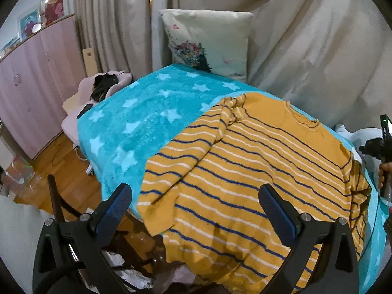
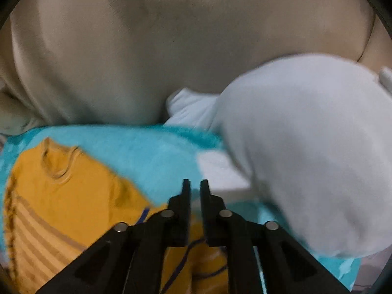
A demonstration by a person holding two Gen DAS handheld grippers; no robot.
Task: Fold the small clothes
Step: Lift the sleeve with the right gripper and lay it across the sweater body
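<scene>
A yellow sweater with blue and white stripes (image 1: 257, 166) lies spread on a turquoise star blanket (image 1: 137, 122), its left sleeve folded over the body and its hem hanging over the near edge. My left gripper (image 1: 196, 208) is open wide just above the sweater's lower left part, holding nothing. My right gripper (image 2: 195, 188) hovers over the sweater's right shoulder (image 2: 73, 191) near the collar; its jaws are nearly together with a narrow gap and nothing between them. The right gripper also shows at the right edge of the left wrist view (image 1: 382, 147).
A white garment pile (image 2: 306, 147) lies on the blanket to the right of the sweater. A printed pillow (image 1: 208, 41) leans on beige curtains (image 1: 306, 36) behind. A pink chair (image 1: 98, 93) and pink cabinets (image 1: 31, 78) stand at left over a wooden floor (image 1: 61, 171).
</scene>
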